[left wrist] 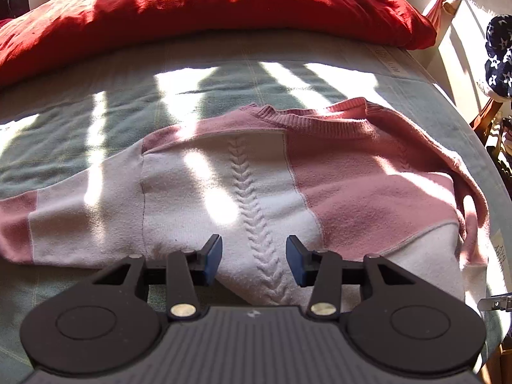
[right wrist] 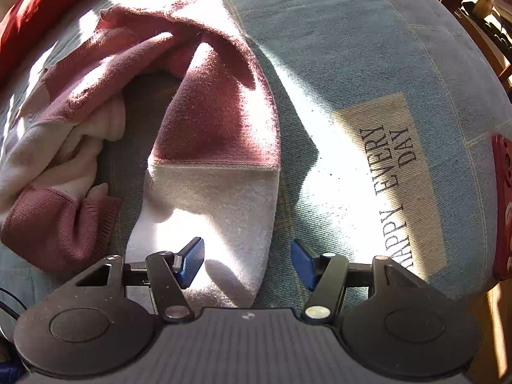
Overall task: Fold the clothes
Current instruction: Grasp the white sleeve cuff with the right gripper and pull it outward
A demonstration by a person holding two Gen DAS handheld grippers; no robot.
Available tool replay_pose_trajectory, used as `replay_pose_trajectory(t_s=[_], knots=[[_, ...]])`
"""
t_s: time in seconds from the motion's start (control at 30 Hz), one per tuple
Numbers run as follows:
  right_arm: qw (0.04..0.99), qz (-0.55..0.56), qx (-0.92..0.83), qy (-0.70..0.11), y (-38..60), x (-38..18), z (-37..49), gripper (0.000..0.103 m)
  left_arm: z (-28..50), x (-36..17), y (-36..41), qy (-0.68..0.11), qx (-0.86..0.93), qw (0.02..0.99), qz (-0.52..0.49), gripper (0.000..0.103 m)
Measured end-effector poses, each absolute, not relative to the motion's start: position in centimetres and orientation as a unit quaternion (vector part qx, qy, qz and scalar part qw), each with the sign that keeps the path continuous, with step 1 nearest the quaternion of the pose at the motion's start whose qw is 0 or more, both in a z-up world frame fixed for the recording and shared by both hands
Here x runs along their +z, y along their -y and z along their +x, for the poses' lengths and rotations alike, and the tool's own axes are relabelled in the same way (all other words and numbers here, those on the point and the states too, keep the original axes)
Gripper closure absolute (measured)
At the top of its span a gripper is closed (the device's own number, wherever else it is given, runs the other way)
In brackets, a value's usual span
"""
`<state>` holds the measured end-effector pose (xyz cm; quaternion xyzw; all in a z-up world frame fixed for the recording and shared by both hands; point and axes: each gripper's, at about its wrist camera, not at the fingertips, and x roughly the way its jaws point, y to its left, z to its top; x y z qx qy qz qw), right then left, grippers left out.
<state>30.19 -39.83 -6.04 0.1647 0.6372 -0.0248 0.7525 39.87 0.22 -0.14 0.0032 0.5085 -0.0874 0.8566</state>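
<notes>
— Left hand-held gripper (left wrist: 253, 260)?
— Jaws apart, empty, above sweater (left wrist: 249, 185) lying flat on bed (left wrist: 80, 147).
— Right hand-held gripper (right wrist: 247, 264)?
— Jaws apart, empty, over sweater's sleeve (right wrist: 211, 198).

Bed (left wrist: 96, 147) bears pink sweater (left wrist: 352, 185); red blanket (left wrist: 224, 3).

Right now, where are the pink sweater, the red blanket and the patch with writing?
Pink sweater (left wrist: 243, 172): left wrist view, on its white cable-knit front.
Red blanket (left wrist: 224, 9): left wrist view, on its sunlit middle.
Patch with writing (right wrist: 393, 179): right wrist view, on the printed words.
</notes>
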Motion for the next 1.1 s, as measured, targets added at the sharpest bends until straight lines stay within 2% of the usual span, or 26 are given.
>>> replay_pose_trajectory(t_s=[0.17,0.23,0.27,0.4,0.43,0.47,0.5,0.67,0.77,0.9,1.1], knots=[[0.754,0.222,-0.012,-0.619,41.3,-7.6,29.3,0.051,39.9,-0.3,1.0,-0.514,-0.091,0.853,0.014,0.058],[0.757,0.243,-0.003,-0.607,41.7,-7.9,29.1,0.062,39.9,-0.3,1.6,-0.515,-0.093,0.852,0.015,0.058],[0.760,0.250,0.007,-0.600,41.8,-7.8,29.0,0.072,39.9,-0.3,1.9,-0.514,-0.095,0.852,0.016,0.058],[0.764,0.260,0.021,-0.590,42.3,-7.7,29.1,0.076,40.1,-0.4,3.1,-0.514,-0.100,0.852,0.015,0.058],[0.764,0.260,0.020,-0.590,42.5,-7.8,29.2,0.080,40.1,-0.4,3.4,-0.516,-0.102,0.850,0.014,0.058],[0.764,0.259,0.019,-0.590,42.7,-7.8,29.4,0.092,40.1,-0.4,3.7,-0.518,-0.104,0.849,0.013,0.058],[0.764,0.259,0.018,-0.591,42.8,-7.9,29.5,0.098,40.1,-0.3,3.9,-0.517,-0.106,0.849,0.018,0.058],[0.785,0.221,0.018,-0.579,43.3,-5.0,31.1,0.099,39.8,0.7,4.7,-0.508,-0.109,0.853,0.041,0.058],[0.807,0.161,0.009,-0.568,44.2,-2.6,32.7,0.099,39.8,1.3,4.9,-0.502,-0.107,0.857,0.044,0.057],[0.831,0.063,-0.010,-0.553,45.9,-0.4,35.7,0.099,39.7,1.9,5.3,-0.491,-0.106,0.864,0.041,0.042],[0.848,-0.062,-0.037,-0.525,48.5,1.1,40.2,0.099,39.5,2.2,6.4,-0.475,-0.116,0.869,0.078,0.042]])
